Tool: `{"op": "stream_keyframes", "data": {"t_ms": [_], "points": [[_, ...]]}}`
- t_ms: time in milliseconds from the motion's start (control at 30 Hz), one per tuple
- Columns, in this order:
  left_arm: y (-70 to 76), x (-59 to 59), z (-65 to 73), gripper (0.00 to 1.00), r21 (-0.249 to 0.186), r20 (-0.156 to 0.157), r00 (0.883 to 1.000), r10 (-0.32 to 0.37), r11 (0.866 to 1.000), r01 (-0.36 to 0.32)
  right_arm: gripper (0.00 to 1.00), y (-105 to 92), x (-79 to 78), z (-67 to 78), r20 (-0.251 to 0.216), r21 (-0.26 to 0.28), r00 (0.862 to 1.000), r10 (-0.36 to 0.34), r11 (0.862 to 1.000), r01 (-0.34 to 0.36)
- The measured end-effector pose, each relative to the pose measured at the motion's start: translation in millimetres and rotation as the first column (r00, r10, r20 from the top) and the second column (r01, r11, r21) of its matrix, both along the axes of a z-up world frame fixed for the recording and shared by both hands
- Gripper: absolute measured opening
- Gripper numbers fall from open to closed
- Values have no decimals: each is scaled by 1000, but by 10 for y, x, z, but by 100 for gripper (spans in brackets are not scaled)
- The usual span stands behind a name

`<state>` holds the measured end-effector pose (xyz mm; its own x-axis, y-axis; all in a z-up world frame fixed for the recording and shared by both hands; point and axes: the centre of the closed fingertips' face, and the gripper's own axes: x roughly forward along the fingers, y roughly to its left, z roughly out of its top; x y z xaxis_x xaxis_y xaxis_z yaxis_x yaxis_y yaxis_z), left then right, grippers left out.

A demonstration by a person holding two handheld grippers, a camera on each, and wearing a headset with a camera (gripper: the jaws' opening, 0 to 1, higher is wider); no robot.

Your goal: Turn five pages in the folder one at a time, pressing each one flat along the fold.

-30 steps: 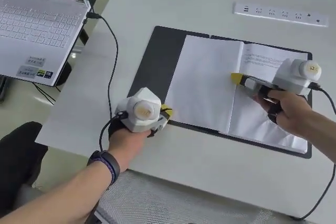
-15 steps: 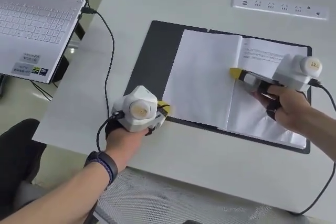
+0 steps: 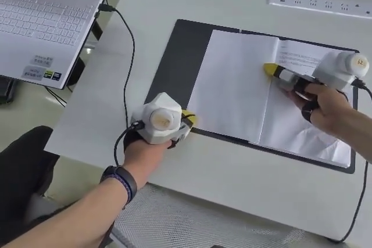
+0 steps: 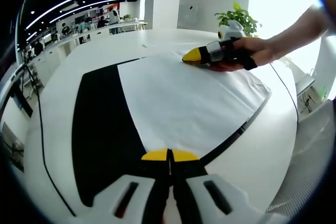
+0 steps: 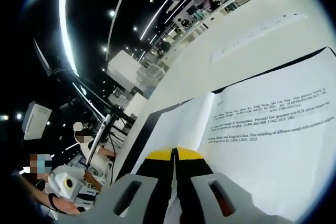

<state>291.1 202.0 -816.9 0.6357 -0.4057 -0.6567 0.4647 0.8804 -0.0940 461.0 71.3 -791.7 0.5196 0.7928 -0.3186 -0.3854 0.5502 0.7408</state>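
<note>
A black folder (image 3: 174, 62) lies open on the white table with a blank turned page (image 3: 232, 85) on its left half and a printed page (image 3: 302, 56) on its right. My right gripper (image 3: 269, 69) is shut, with its yellow tips resting at the fold (image 5: 207, 121) between the two pages. My left gripper (image 3: 189, 118) is shut too and sits at the folder's front edge (image 4: 231, 140), by the corner of the turned page (image 4: 173, 98). In the left gripper view the right gripper (image 4: 190, 56) lies on the paper at the far side.
A silver laptop (image 3: 40, 21) stands at the far left with a black cable (image 3: 129, 56) running along the table beside the folder. A white power strip (image 3: 319, 3) lies at the back right. The table's front edge (image 3: 232, 201) is close behind the left gripper.
The right gripper has slid a little away from me along the fold, its tips staying on the paper. The left gripper stays at the folder's front edge. The head camera has shifted.
</note>
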Motion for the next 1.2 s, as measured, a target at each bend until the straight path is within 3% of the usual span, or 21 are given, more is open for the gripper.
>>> {"op": "stream_keyframes", "data": {"t_ms": [67,367,733,900,1000,1200], "points": [[1,1,-2,0,-3,-1,1000,0,1000,0,0,-24,86,-25,-22,24,999,-31,999,32],[8,3,-17,0,-7,-1,1000,3,1000,-3,0,-30,323,27,-38,72,990,-133,988,136],[13,-5,-15,0,-22,6,1000,25,999,-24,0,-155,737,-147,-32,87,977,-211,973,214],[15,-1,-23,0,-21,4,1000,17,1000,-17,0,-206,905,-172,-33,95,963,-268,958,270],[18,1,-23,0,-30,-1,1000,24,999,-24,0,-222,967,-173,-36,92,953,-300,949,302],[20,6,-24,0,-35,-5,999,32,999,-32,0,-206,1026,-156,-34,96,948,-318,943,319]]}}
